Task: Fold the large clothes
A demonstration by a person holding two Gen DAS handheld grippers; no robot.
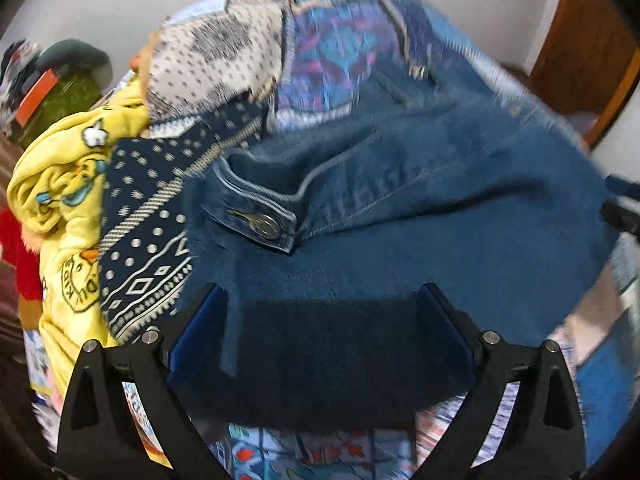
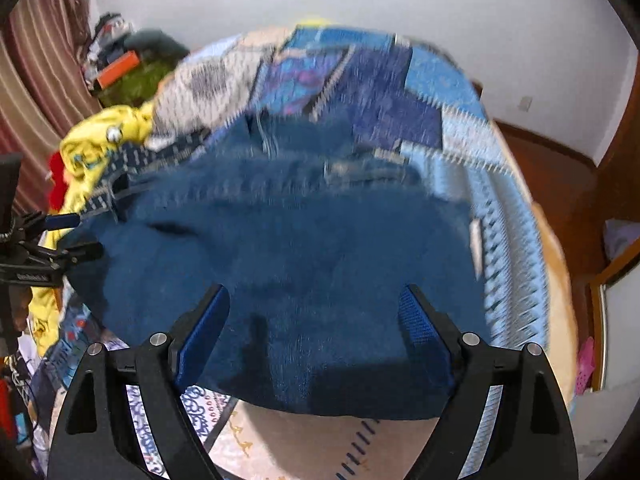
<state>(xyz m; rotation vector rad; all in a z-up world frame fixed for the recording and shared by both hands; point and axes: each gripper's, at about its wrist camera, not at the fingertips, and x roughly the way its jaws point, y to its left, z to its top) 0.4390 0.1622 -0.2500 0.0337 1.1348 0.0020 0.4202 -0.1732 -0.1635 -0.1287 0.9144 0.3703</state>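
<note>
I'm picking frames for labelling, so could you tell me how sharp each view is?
Left wrist view: jeans button crisp, far edges smeared, fisheye bending throughout. Right wrist view: heavy motion blur over jeans and bedspread; only the tongs look sharp.

Matt blue denim jeans [image 1: 400, 184] with a shiny metal button [image 1: 265, 226]
</note>
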